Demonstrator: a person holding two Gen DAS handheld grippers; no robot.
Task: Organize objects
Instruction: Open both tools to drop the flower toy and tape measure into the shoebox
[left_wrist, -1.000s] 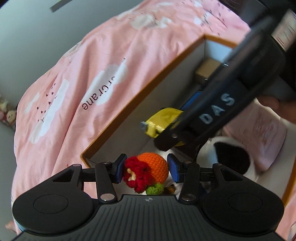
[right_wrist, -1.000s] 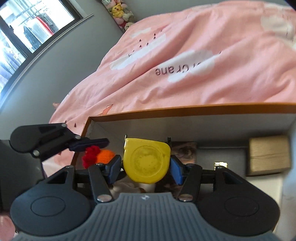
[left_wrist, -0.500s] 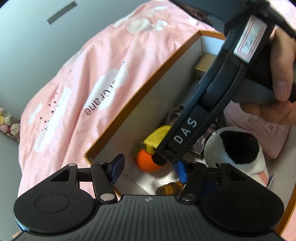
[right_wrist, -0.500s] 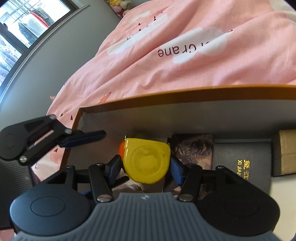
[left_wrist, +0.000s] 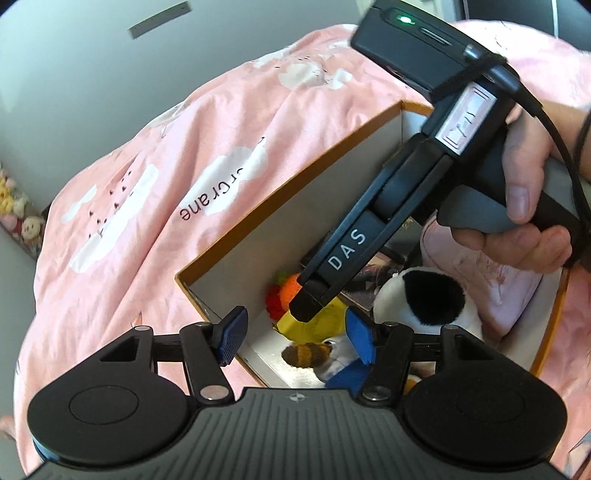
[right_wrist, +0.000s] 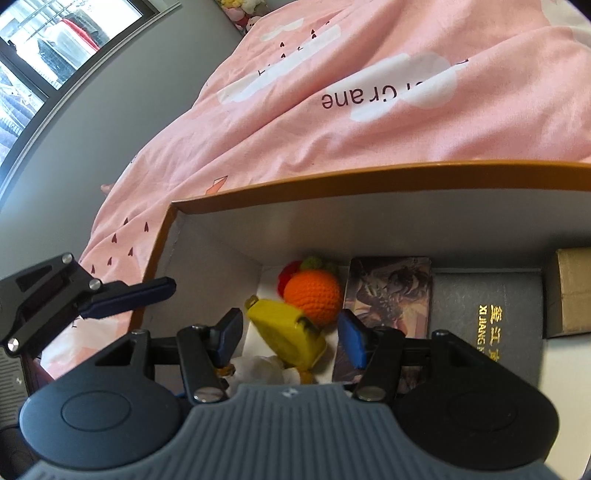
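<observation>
An orange-rimmed box (right_wrist: 369, 181) lies on a pink bedspread. Inside it, an orange crocheted ball with red and green trim (right_wrist: 314, 291) rests in the far left corner. A yellow tape measure (right_wrist: 288, 336) lies tilted just in front of it, between the open fingers of my right gripper (right_wrist: 291, 338), apart from both pads. My left gripper (left_wrist: 295, 338) is open and empty above the box's near left corner (left_wrist: 192, 291). In the left wrist view the right gripper's body hides part of the tape measure (left_wrist: 317, 325) and the ball (left_wrist: 288, 290).
In the box: an illustrated card (right_wrist: 388, 291), a dark book with gold lettering (right_wrist: 487, 325), a cardboard packet (right_wrist: 572, 291), a black-and-white plush (left_wrist: 424, 306), a pink pouch (left_wrist: 491, 291), a small brown-and-blue toy (left_wrist: 314, 354). Plush toys (left_wrist: 14, 218) line the wall.
My right gripper opened and let go of the yellow tape measure, which now lies tilted in the box beside the orange ball. My left gripper pulled back and up, staying open.
</observation>
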